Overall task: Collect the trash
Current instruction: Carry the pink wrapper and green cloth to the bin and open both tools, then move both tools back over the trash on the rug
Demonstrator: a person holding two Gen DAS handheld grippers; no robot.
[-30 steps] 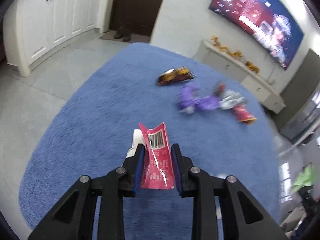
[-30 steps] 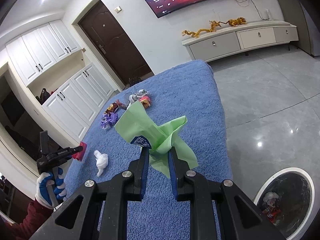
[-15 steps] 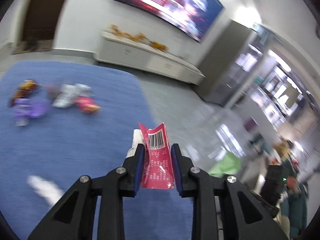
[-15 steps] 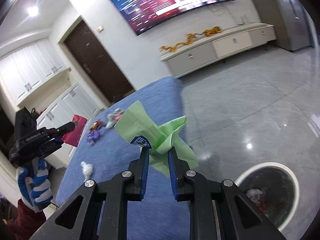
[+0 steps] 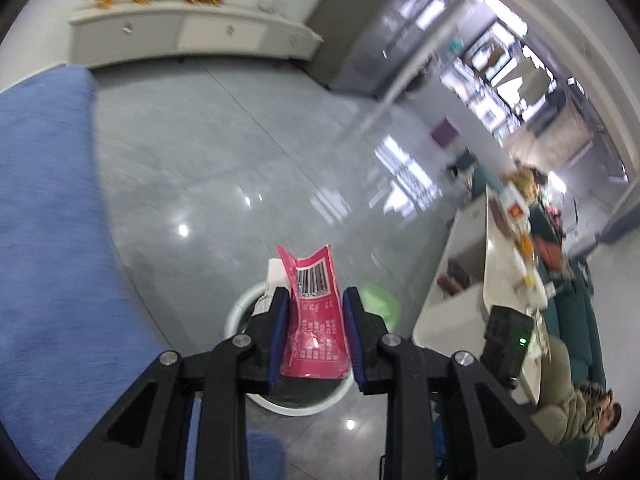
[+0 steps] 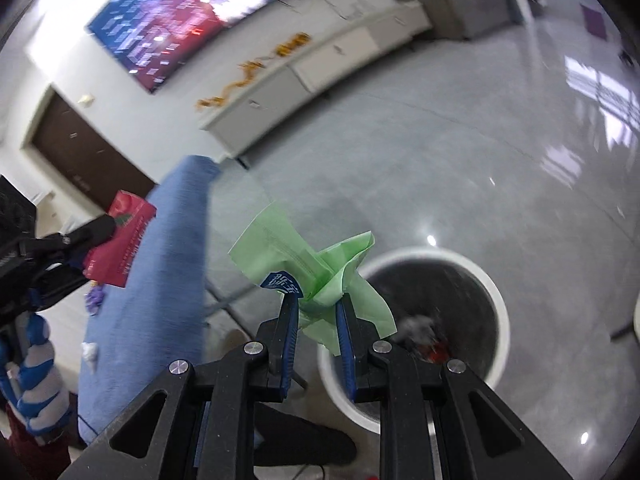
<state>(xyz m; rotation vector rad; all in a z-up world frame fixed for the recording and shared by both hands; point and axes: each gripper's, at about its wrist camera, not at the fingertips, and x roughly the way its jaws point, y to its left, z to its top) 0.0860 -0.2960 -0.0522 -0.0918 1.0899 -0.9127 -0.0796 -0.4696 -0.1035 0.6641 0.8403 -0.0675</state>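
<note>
Both grippers held wrappers above the white bin.

The left gripper (image 5: 316, 300) angled downward over the bin's rim (image 5: 236, 312), its jaws pinching a red wrapper (image 5: 316, 320) upright, barcode showing. The right gripper (image 6: 316, 308) also tilted down, its jaws clamped on a crumpled green wrapper (image 6: 304, 264) beside the bin (image 6: 492, 280), which stood on grey tile near the blue rug (image 6: 160, 280).

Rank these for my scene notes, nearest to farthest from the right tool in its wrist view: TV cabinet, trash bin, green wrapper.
1. green wrapper, clamped in the right tool.
2. trash bin, on the floor just beyond, right.
3. TV cabinet, far against the wall.
</note>
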